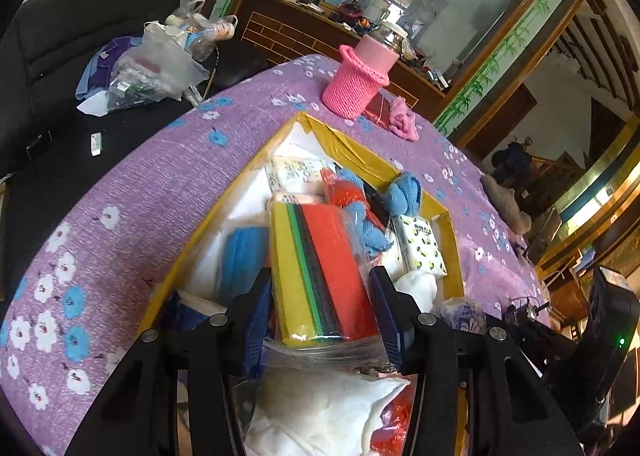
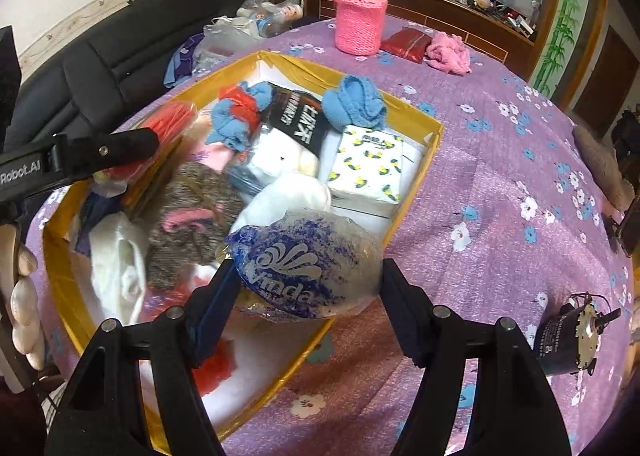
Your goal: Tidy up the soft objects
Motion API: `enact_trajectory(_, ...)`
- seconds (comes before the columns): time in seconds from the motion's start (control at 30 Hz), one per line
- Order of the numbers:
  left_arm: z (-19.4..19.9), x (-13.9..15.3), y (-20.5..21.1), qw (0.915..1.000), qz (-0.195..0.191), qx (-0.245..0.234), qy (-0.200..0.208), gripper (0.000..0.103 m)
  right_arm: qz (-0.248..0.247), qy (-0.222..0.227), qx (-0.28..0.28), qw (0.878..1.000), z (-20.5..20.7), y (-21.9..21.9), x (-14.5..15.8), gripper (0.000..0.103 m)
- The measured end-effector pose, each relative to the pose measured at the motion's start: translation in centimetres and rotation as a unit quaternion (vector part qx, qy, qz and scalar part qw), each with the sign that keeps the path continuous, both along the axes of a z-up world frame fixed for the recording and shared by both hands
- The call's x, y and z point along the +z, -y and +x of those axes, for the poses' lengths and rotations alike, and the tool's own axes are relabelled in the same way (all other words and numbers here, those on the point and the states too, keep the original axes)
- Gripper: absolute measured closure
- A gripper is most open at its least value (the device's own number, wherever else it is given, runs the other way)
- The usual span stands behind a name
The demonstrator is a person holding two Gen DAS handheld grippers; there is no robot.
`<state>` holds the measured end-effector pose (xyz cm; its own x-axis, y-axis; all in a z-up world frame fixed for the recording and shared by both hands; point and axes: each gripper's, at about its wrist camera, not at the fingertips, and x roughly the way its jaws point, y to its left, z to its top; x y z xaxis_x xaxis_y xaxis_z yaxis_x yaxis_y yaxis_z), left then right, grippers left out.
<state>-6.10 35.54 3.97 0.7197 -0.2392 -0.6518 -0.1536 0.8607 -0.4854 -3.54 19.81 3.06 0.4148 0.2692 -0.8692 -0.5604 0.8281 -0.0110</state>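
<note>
A yellow-rimmed box on the purple flowered tablecloth holds several soft things: blue knitted pieces, a patterned tissue pack, white stuffing and a grey knit. My left gripper is shut on a clear zip bag of coloured sponges, over the box's middle. In the right wrist view one of its fingers reaches in from the left. My right gripper is shut on a blue-and-white Vinda tissue pack, held over the box's near right rim.
A jar in a pink knitted sleeve, a red pouch and a pink knit scrap lie on the cloth beyond the box. A small motor sits at the right. A black sofa with plastic bags stands behind.
</note>
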Motion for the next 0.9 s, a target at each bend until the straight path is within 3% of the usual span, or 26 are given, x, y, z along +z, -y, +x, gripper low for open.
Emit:
enact_trajectory(0.07,0.3,-0.2,0.1,1.0000,0.002,-0.003,-0.003,0.051,0.000,-0.003,0.004,1.000,0.1,0.1,-0.1,0.033)
enact_trajectory(0.2,0.4,-0.2,0.2,1.0000,-0.002,-0.009,-0.001,0.026,0.001,-0.006,0.017,1.000,-0.1,0.2,0.1,0.033)
enact_trajectory(0.23,0.3,-0.1,0.2,1.0000,-0.004,-0.007,0.001,0.024,0.005,-0.006,0.017,1.000,-0.1,0.3,0.2,0.033)
enact_trajectory(0.73,-2.2,0.7,1.3,0.9998,0.016,0.000,0.015,0.019,0.049,-0.020,0.047,0.998,-0.2,1.4,0.7,0.031)
enact_trajectory(0.9,-3.2,1.7,2.3,0.9980,0.055,0.010,0.030,0.017,0.096,-0.058,0.064,0.992,0.8,2.0,0.2,0.022)
